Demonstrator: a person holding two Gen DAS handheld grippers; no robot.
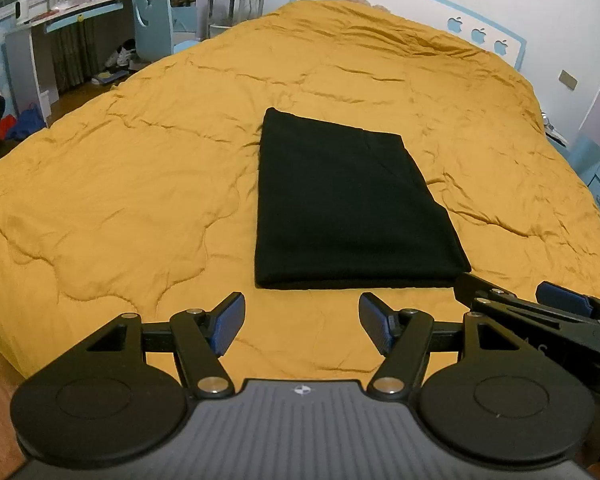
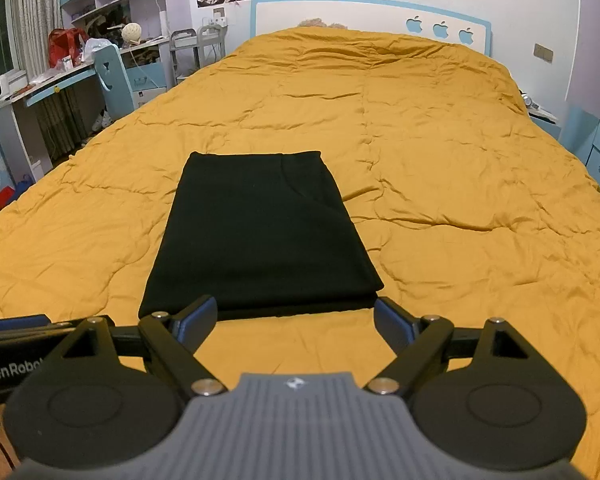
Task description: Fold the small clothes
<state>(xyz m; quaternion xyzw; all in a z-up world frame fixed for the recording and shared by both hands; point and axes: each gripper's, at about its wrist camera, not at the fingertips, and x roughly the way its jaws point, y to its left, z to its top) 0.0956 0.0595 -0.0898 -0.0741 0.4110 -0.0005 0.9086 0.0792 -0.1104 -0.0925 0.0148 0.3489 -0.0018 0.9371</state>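
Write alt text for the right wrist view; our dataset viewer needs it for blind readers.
A folded black garment lies flat on a mustard-yellow quilt, just beyond the open right gripper. A blue-trimmed headboard stands behind.

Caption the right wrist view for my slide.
Open right gripper hovers at the near edge of a folded black garment on a mustard quilt.

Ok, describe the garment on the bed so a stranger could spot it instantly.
Start at the wide mustard-yellow quilted bedspread covering the bed. Near its front edge lies a flat black folded cloth rectangle, just beyond both open tongs. It is the only dark item on the yellow.
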